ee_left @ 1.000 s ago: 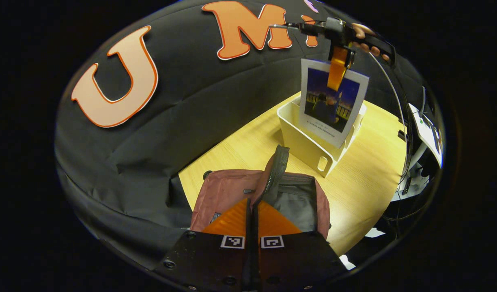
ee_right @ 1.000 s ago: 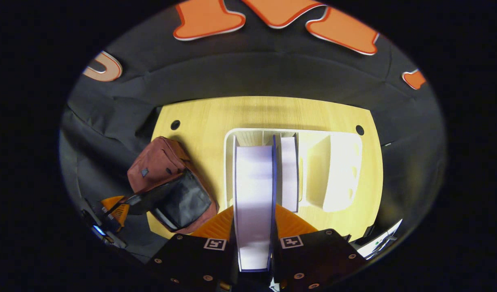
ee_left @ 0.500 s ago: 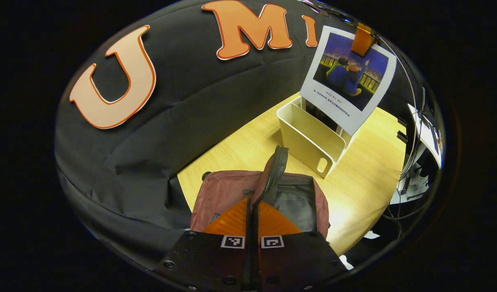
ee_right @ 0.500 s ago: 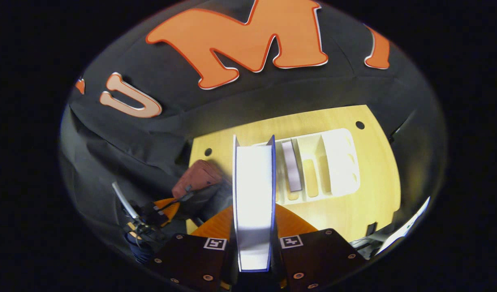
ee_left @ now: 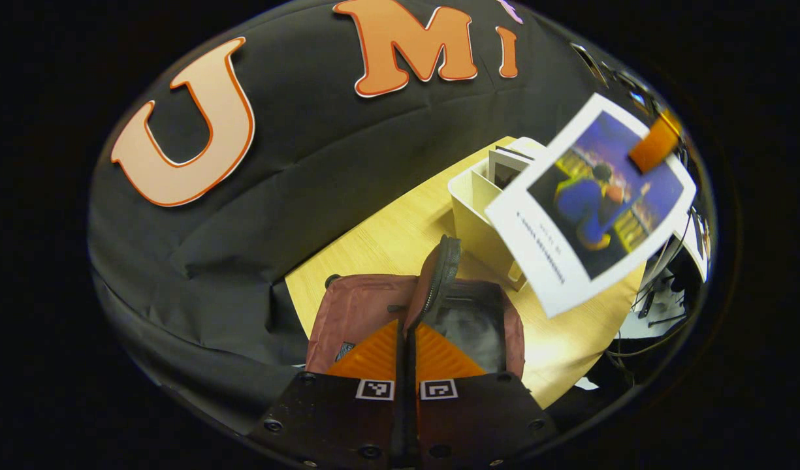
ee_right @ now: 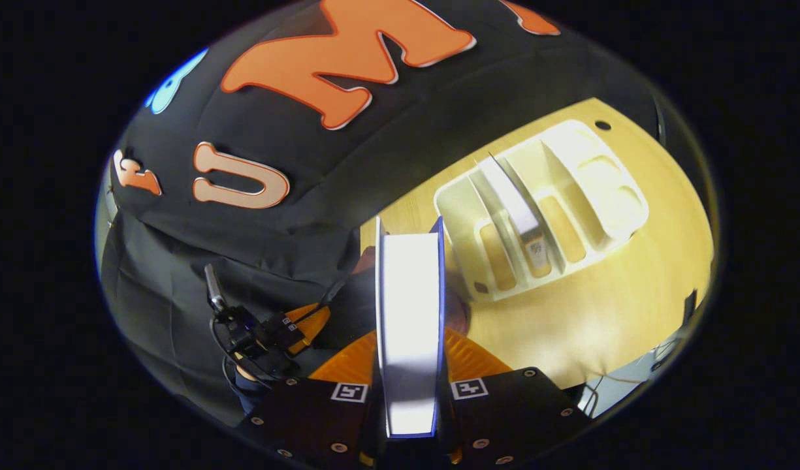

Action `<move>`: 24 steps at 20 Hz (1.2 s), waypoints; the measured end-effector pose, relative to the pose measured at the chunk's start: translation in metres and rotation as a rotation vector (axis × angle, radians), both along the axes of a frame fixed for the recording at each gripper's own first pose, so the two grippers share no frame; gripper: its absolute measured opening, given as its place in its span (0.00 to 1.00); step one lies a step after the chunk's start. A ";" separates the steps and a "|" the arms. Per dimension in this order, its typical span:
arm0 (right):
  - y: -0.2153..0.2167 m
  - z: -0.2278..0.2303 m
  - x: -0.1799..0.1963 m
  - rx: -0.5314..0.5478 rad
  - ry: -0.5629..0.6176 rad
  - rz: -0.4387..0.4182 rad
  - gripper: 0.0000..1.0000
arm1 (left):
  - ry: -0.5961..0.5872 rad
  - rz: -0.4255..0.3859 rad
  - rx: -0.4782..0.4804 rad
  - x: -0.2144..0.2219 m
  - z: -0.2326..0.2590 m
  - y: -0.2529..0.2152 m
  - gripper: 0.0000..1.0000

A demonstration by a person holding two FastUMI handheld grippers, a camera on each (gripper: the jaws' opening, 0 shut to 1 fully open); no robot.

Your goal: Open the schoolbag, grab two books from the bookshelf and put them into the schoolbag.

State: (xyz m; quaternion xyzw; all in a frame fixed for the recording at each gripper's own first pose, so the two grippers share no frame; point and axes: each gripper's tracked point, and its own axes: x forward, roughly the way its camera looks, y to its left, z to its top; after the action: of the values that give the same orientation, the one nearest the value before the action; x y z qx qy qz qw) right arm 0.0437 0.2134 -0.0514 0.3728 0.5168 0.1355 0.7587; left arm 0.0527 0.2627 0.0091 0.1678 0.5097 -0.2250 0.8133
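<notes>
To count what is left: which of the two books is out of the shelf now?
The book clamped in the right gripper, lifted above the table; the other book stands in the white shelf.

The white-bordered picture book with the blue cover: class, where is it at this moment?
The white-bordered picture book is in the air, clamped by the right gripper, tilted above the wooden table between the cream plastic bookshelf and the open maroon schoolbag.

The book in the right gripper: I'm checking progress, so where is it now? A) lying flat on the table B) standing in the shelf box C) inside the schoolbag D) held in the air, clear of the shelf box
D: the right gripper clamps the book, which hangs tilted above the table, clear of the shelf box and outside the schoolbag.
</notes>
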 end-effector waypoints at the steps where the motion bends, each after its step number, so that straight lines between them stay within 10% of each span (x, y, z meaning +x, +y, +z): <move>1: 0.010 -0.009 -0.004 0.036 0.004 -0.009 0.31 | 0.002 0.003 -0.006 0.002 0.002 0.001 0.00; 24: 0.198 -0.171 0.011 0.292 0.078 -0.180 0.31 | 0.026 -0.122 -0.048 -0.034 0.007 -0.048 0.01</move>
State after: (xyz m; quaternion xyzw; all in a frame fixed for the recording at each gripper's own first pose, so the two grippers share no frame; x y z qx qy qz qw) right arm 0.0549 0.4110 -0.2221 0.5288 0.4853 0.1260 0.6848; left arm 0.0186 0.2146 0.0163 0.1760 0.5035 -0.2884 0.7952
